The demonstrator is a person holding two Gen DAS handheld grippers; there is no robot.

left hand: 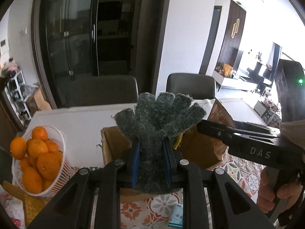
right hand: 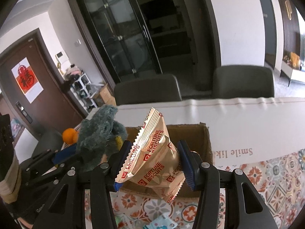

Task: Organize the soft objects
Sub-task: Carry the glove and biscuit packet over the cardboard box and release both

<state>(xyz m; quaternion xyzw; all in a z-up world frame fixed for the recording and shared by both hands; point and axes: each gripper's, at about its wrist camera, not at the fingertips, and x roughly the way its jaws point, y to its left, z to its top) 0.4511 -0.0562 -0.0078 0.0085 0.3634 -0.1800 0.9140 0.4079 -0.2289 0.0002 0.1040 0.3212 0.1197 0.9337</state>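
While my left gripper (left hand: 150, 164) clamps the green knit glove (left hand: 158, 118), my right gripper (right hand: 152, 164) clamps the biscuit packet (right hand: 158, 152). Both hang above the open cardboard box (right hand: 205, 143) on the table (right hand: 247, 126).

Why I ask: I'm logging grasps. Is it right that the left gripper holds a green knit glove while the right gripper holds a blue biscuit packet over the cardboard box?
Not quite: the biscuit packet in the right gripper is gold with red lettering, as the right wrist view shows. The left gripper does hold the green knit glove, above the cardboard box.

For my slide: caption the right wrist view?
Right tongs grip a biscuit packet above a cardboard box.
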